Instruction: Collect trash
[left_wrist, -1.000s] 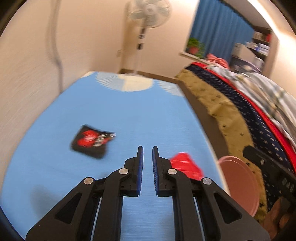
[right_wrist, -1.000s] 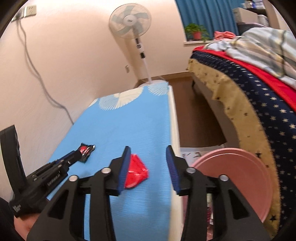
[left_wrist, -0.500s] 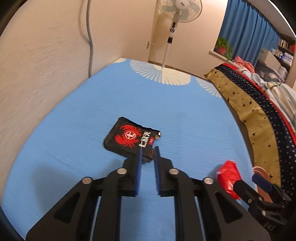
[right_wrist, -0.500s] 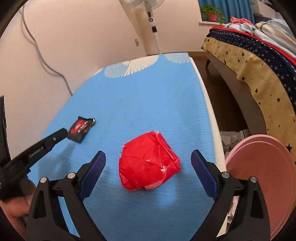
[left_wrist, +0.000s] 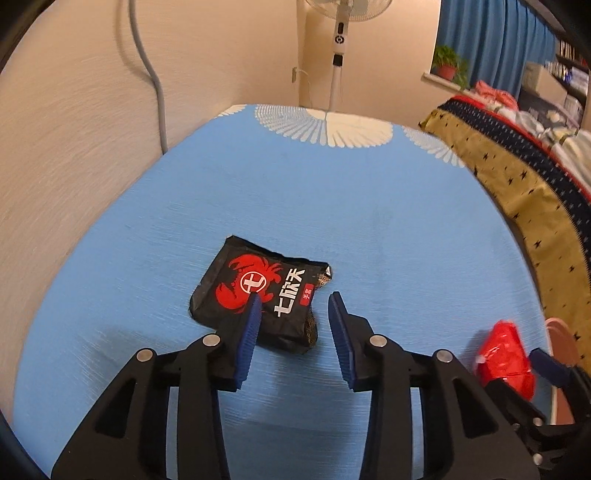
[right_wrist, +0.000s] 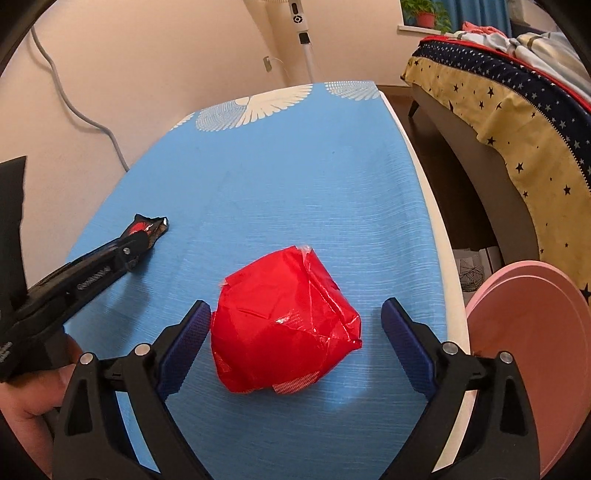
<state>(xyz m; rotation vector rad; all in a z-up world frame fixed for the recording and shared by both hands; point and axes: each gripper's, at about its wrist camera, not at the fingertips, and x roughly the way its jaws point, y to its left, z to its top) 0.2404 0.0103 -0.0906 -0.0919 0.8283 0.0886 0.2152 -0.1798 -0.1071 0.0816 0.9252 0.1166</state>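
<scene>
The left tongs (left_wrist: 294, 310) are seen opening over a black snack wrapper (left_wrist: 258, 297), whose near right part lies between the blue pads, ungripped. The right tongs (right_wrist: 291, 328) are spread wide around a crumpled red wrapper (right_wrist: 284, 325), which is not squeezed, though the left pad sits just beside it. Both pieces of trash are found on the blue-covered desk (right_wrist: 295, 177), well apart, with a pink bin (right_wrist: 528, 354) beside the desk's right edge and a bed (right_wrist: 517, 110) beyond.
</scene>
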